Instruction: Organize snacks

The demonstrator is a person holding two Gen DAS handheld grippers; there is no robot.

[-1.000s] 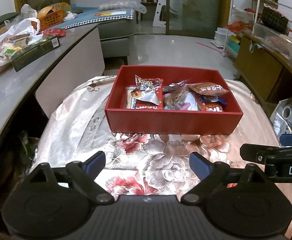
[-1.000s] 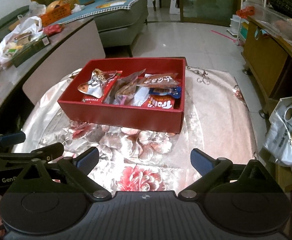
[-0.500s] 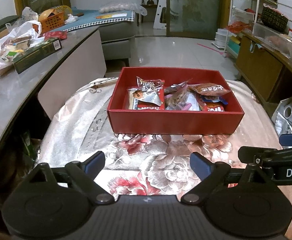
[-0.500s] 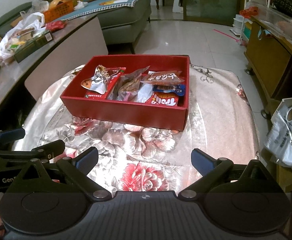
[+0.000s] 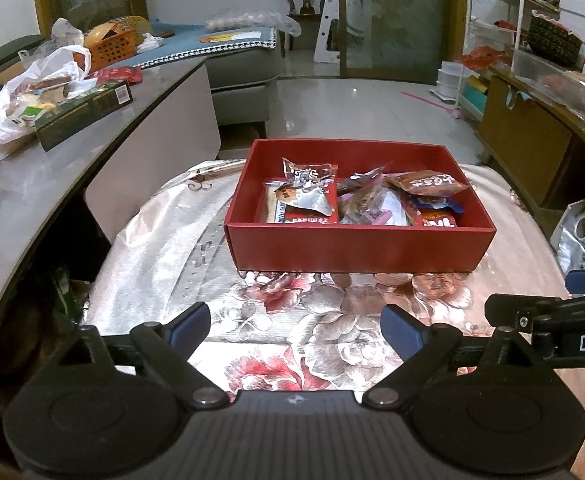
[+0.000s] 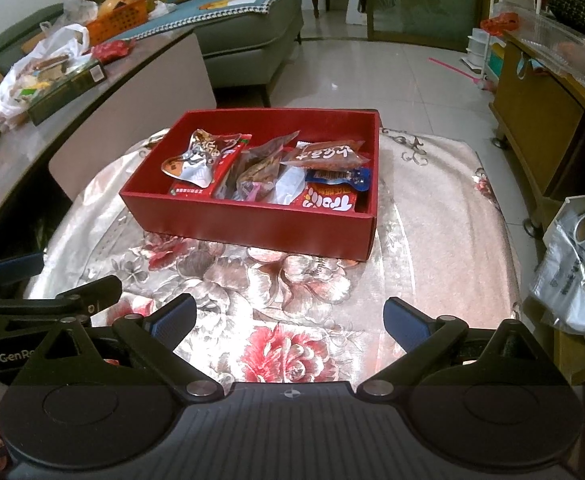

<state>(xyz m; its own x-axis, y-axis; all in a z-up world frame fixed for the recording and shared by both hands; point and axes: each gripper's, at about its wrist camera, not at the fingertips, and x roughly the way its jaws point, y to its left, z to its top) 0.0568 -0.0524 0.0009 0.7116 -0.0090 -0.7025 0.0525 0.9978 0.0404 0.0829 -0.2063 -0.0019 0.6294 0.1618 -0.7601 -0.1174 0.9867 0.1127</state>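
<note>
A red box stands on a floral cloth and holds several snack packets. It also shows in the right wrist view, with the packets piled inside. My left gripper is open and empty, a way in front of the box. My right gripper is open and empty, also short of the box. Each gripper shows at the edge of the other's view.
The floral cloth covers a small table. A grey counter on the left carries a white bag and a dark box. A wooden cabinet stands right, and a plastic bag hangs beside the table.
Both grippers have drawn back and risen a little from the red box, which now looks smaller and farther. Both stay open and empty.
</note>
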